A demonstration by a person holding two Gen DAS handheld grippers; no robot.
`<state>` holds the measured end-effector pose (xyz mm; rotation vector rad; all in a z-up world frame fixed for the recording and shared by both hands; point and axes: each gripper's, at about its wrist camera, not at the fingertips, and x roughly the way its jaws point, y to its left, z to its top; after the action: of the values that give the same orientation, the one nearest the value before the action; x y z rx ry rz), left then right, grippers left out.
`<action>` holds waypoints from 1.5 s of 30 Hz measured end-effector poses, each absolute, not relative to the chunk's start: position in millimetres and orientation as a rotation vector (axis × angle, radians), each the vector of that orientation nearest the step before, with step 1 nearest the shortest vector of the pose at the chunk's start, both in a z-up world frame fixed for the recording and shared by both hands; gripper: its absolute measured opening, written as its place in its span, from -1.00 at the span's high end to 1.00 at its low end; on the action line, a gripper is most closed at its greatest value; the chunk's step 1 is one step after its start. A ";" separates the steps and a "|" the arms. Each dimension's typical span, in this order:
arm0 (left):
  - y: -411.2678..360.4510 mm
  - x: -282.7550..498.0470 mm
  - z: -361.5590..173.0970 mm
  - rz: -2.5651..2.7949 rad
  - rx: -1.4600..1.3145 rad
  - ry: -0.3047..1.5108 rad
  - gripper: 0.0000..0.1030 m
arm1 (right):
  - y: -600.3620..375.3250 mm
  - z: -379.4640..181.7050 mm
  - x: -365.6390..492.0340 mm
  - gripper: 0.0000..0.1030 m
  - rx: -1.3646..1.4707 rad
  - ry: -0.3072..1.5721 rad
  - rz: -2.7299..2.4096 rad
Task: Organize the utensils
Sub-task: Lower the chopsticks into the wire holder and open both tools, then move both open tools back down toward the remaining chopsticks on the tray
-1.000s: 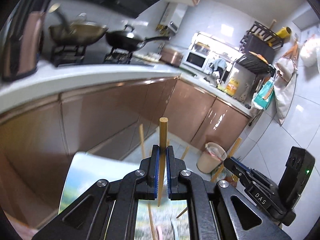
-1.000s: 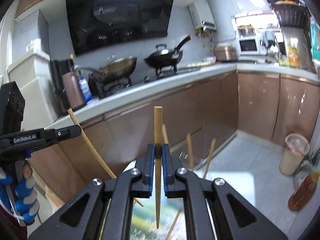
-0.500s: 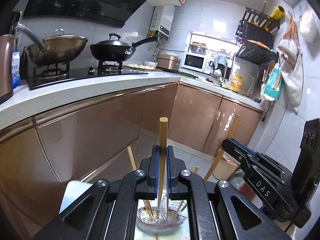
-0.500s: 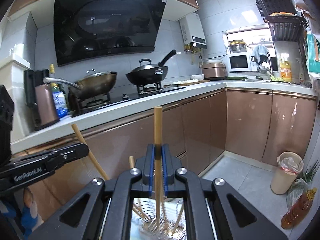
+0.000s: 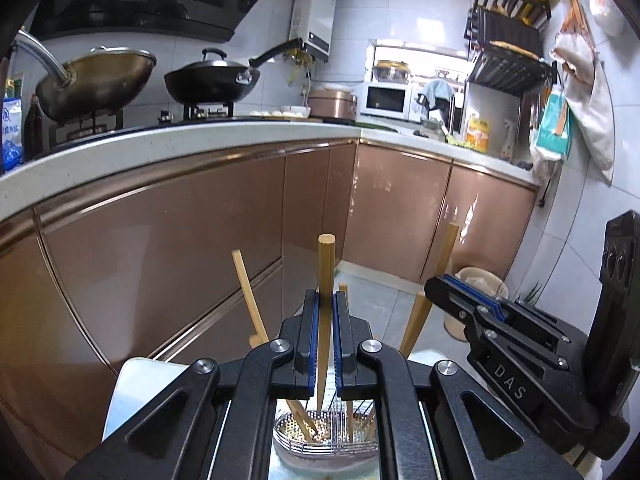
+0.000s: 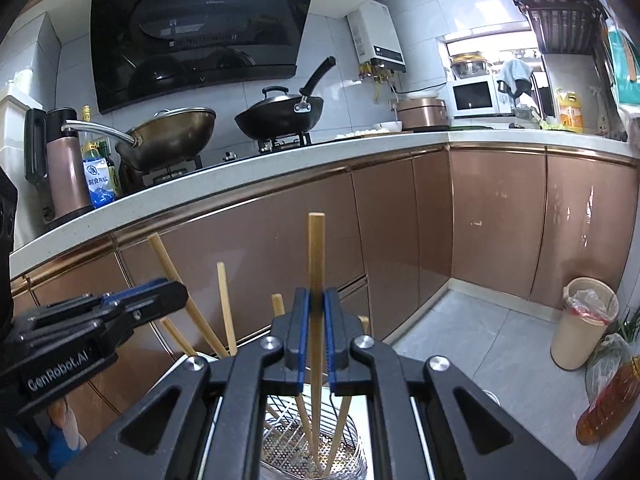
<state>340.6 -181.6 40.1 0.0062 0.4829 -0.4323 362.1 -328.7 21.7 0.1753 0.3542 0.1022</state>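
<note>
My left gripper (image 5: 325,322) is shut on an upright wooden chopstick (image 5: 325,264), whose lower tip hangs over a perforated metal utensil holder (image 5: 320,438). My right gripper (image 6: 315,328) is shut on another upright chopstick (image 6: 316,256), its tip reaching down into the same holder (image 6: 308,448). Several chopsticks stand leaning in the holder. The right gripper (image 5: 460,300) shows at the right of the left wrist view, holding its chopstick (image 5: 442,260). In the right wrist view the left gripper (image 6: 168,292) comes in from the left with its chopstick (image 6: 168,264).
Brown cabinet doors (image 6: 400,220) and a white countertop (image 5: 200,140) with two woks (image 6: 280,114) lie ahead. A bin (image 6: 582,322) and an oil bottle (image 6: 608,400) stand on the floor at the right. The holder rests on a light table (image 5: 132,392).
Both grippers have come down with their chopsticks toward the holder, which now shows below the fingers. The left gripper has rolled level. Both stay shut.
</note>
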 end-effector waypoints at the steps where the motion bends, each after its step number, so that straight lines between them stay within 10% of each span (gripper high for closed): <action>1: -182.5 340.6 37.0 -0.433 0.009 0.488 0.89 | -328.9 19.1 362.0 0.87 0.175 0.356 0.102; 31: -178.5 339.3 8.1 -0.372 0.046 0.587 0.88 | -319.7 -17.3 348.0 0.84 0.137 0.414 0.072; 38: -159.2 315.9 33.3 -0.345 0.036 0.544 0.41 | -316.8 4.9 327.2 0.47 0.141 0.396 0.059; 45: -125.3 281.3 64.7 -0.334 -0.008 0.507 0.38 | -306.6 36.3 291.1 0.47 0.120 0.368 0.054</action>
<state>281.3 -125.3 64.7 -0.0077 0.5066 -0.3335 291.1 -306.6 36.3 0.1200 0.3681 0.0539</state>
